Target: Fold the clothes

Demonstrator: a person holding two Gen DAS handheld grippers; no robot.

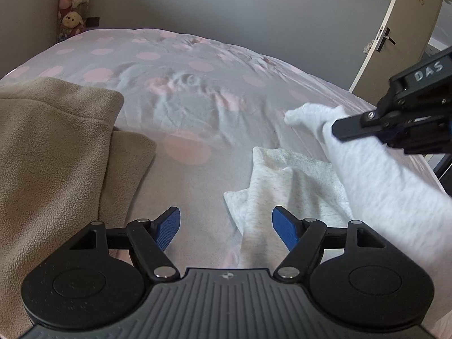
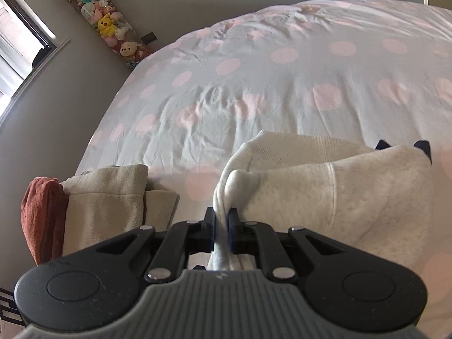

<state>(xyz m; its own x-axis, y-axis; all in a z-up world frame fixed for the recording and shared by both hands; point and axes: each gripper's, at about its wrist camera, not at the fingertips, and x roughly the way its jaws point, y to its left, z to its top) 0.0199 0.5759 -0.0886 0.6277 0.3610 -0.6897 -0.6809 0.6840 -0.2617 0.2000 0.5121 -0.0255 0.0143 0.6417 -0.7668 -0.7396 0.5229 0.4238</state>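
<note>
Fingers (image 2: 210, 226) of the right gripper (image 2: 221, 223) are pinching the sweatshirt (image 2: 367, 192) sleeve.
Left gripper (image 1: 226, 226) is hovering wide open, empty; likely next: folding the sleeve inward.

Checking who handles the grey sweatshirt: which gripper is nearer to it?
Right. The right gripper has its jaws shut on the sweatshirt; the left gripper hangs open just beside its edge, touching nothing.

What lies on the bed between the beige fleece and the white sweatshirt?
Only bare polka-dot sheet lies between the beige fleece and the white sweatshirt; the left wrist view shows it best.
</note>
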